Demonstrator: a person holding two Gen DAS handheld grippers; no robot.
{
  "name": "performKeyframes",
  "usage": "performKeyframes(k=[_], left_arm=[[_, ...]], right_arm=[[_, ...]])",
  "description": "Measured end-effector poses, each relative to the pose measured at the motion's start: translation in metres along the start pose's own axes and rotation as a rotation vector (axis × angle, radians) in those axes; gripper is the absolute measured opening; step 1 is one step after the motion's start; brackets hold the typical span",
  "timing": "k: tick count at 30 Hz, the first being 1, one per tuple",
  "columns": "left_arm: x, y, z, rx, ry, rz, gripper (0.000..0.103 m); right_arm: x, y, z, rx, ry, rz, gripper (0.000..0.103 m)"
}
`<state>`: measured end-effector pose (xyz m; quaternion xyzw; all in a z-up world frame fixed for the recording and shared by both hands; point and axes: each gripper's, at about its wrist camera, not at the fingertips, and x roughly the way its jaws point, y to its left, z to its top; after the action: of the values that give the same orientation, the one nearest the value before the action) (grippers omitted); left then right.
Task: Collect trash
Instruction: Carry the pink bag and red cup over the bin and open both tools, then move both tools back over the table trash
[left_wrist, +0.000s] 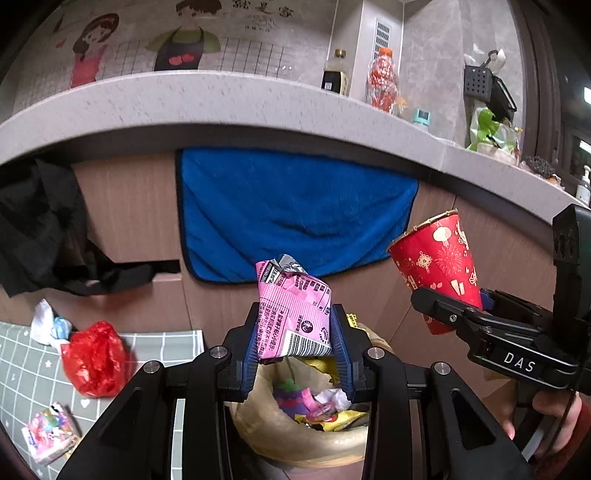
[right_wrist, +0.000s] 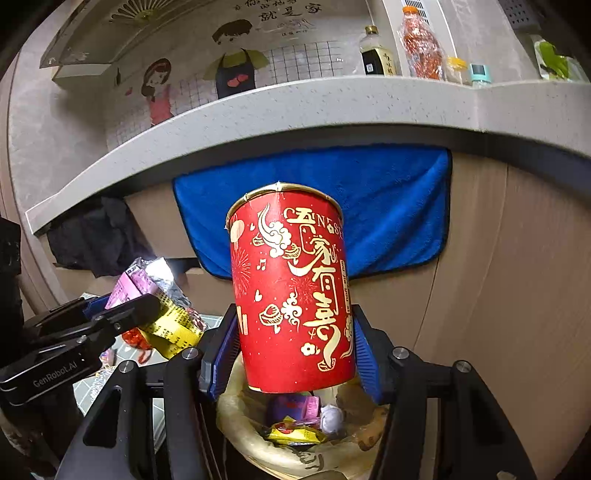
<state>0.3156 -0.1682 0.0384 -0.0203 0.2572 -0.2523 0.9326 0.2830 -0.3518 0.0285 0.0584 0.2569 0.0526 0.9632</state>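
While both grippers are angled downward over the trash bin (left_wrist: 303, 439), the pink wrapper (left_wrist: 295, 317) is clamped upright in the left gripper (left_wrist: 297, 347) fingers — and the red paper cup (right_wrist: 291, 295), rim up and slightly tilted, is pinched by the right gripper (right_wrist: 295, 350).

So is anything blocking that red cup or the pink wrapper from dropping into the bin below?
Nothing visible does. The red cup in the right gripper and the pink wrapper in the left gripper both hang right above the open bin, which already holds other trash.
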Motion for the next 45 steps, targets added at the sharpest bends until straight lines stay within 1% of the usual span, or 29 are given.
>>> performKeyframes(k=[6, 9, 11, 12, 14, 15, 18, 21, 23, 26, 29, 31, 35, 37, 39, 41, 43, 45], left_arm=[[0.021, -0.002, -0.002, -0.008, 0.037, -0.017, 0.036], [0.032, 0.0, -0.003, -0.015, 0.052, -0.044, 0.037], [0.041, 0.004, -0.002, -0.035, 0.072, -0.115, 0.041], [0.048, 0.007, -0.001, -0.051, 0.093, -0.172, 0.049], [0.061, 0.016, -0.001, -0.089, 0.154, -0.247, 0.055], [0.065, 0.02, -0.001, -0.107, 0.168, -0.249, 0.056], [0.069, 0.037, -0.004, -0.14, 0.181, -0.197, 0.058], [0.07, 0.05, -0.007, -0.175, 0.202, -0.176, 0.059], [0.062, 0.057, -0.008, -0.179, 0.193, -0.144, 0.059], [0.042, 0.072, -0.011, -0.163, 0.161, -0.076, 0.059], [0.012, 0.095, -0.014, -0.145, 0.128, -0.008, 0.059], [-0.015, 0.118, -0.016, -0.137, 0.103, 0.039, 0.059], [-0.07, 0.17, -0.022, -0.156, 0.058, 0.151, 0.059], [-0.097, 0.202, -0.026, -0.173, 0.043, 0.215, 0.059], [-0.115, 0.227, -0.031, -0.188, 0.035, 0.255, 0.059], [-0.131, 0.251, -0.037, -0.208, 0.033, 0.274, 0.059], [-0.138, 0.271, -0.043, -0.228, 0.028, 0.264, 0.059], [-0.137, 0.286, -0.048, -0.235, 0.016, 0.242, 0.059]], right_arm=[[0.012, -0.012, -0.005, 0.016, 0.018, -0.015, 0.053], [0.018, -0.017, -0.007, 0.031, 0.031, -0.019, 0.054], [0.024, -0.021, -0.009, 0.039, 0.044, -0.011, 0.055], [0.029, -0.022, -0.01, 0.038, 0.055, -0.014, 0.056], [0.037, -0.025, -0.014, 0.043, 0.073, -0.025, 0.059], [0.041, -0.028, -0.017, 0.059, 0.087, -0.027, 0.06], [0.05, -0.036, -0.027, 0.107, 0.127, -0.007, 0.06], [0.052, -0.039, -0.035, 0.128, 0.147, -0.005, 0.061], [0.051, -0.035, -0.037, 0.119, 0.153, -0.031, 0.061], [0.039, -0.023, -0.037, 0.076, 0.113, -0.072, 0.061], [0.023, -0.01, -0.034, 0.057, 0.06, -0.074, 0.061], [0.017, 0.001, -0.031, 0.06, 0.033, -0.042, 0.061], [0.019, 0.033, -0.026, 0.045, 0.022, 0.038, 0.061], [0.025, 0.057, -0.026, 0.01, 0.026, 0.073, 0.061], [0.031, 0.085, -0.028, -0.036, 0.021, 0.098, 0.061], [0.038, 0.112, -0.032, -0.083, 0.017, 0.124, 0.061], [0.047, 0.133, -0.035, -0.098, 0.03, 0.157, 0.061], [0.061, 0.153, -0.038, -0.088, 0.071, 0.208, 0.061]])
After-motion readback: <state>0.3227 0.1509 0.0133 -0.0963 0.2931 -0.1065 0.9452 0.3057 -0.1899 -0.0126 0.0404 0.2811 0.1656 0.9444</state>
